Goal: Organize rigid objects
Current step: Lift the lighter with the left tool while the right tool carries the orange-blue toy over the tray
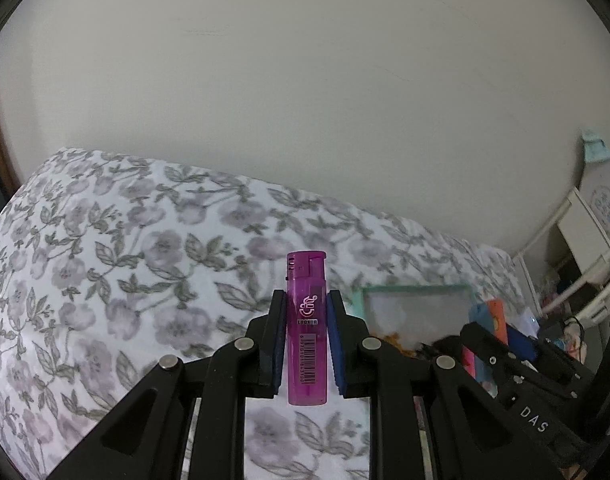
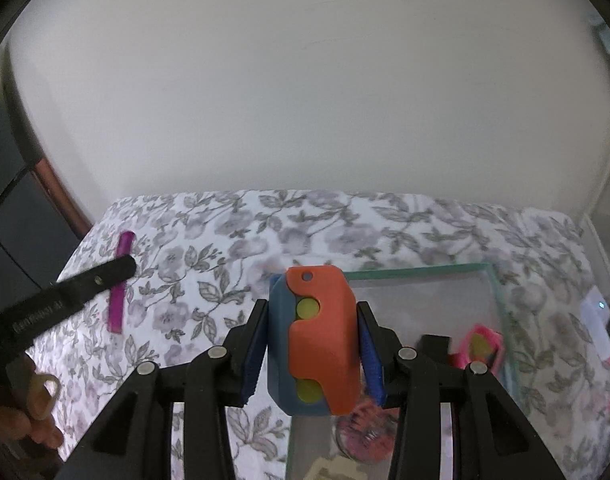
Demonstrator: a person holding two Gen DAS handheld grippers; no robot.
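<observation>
My left gripper [image 1: 307, 296] is shut on a purple lighter [image 1: 307, 320], which stands upright between the blue pads above the floral bedsheet [image 1: 105, 260]. My right gripper [image 2: 312, 305] is shut on a chunky orange and blue toy [image 2: 317, 340] with yellow-green dots, held above the near left corner of a clear tray with a green rim [image 2: 425, 270]. In the right wrist view the left gripper's finger [image 2: 105, 276] and the lighter [image 2: 119, 308] show at far left. In the left wrist view the toy [image 1: 495, 312] and the tray [image 1: 417, 290] sit to the right.
Inside the tray lie a pink item [image 2: 481, 348], a reddish round item [image 2: 365, 432] and a beige piece [image 2: 329, 472]. A plain white wall [image 2: 305, 100] rises behind the bed. White furniture [image 1: 585, 224] stands at the right. A hand [image 2: 37, 436] shows at the lower left.
</observation>
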